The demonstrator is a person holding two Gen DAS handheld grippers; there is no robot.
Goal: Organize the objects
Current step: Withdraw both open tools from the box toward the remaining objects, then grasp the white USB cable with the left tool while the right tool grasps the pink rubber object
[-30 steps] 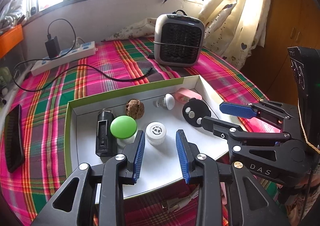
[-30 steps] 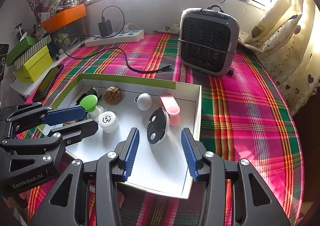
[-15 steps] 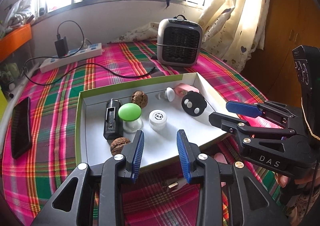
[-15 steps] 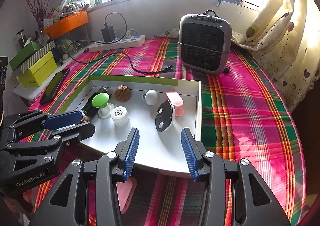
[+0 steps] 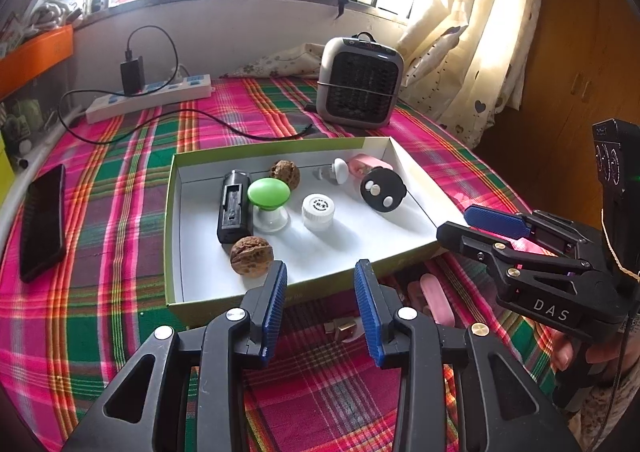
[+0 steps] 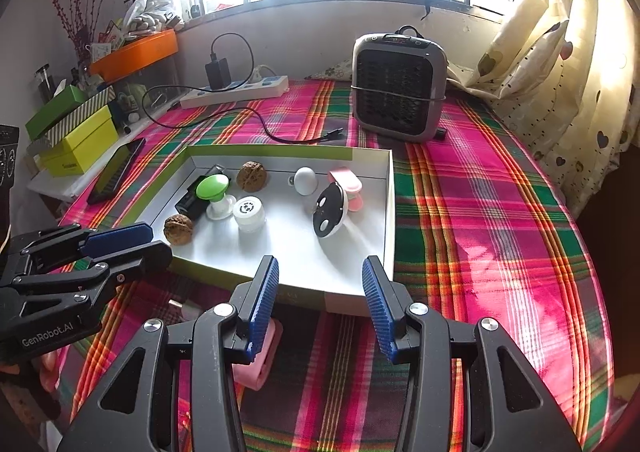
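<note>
Left gripper (image 5: 320,308) spread, empty, hovered just off box (image 5: 173,236) near edge. Inside box, left to right: black case (image 5: 234,208), green-capped piece (image 5: 268,194), two walnuts (image 5: 252,254), white jar (image 5: 318,211), black disc (image 5: 382,194); bare floor at near-right corner. Right gripper (image 6: 318,306) spread, empty, near box's near-right corner.

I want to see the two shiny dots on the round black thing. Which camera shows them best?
The left wrist view. There the round black disc faces the camera, so both shiny dots show clearly. In the right wrist view the disc is turned partly edge-on, so its face looks squashed and narrow.
</note>
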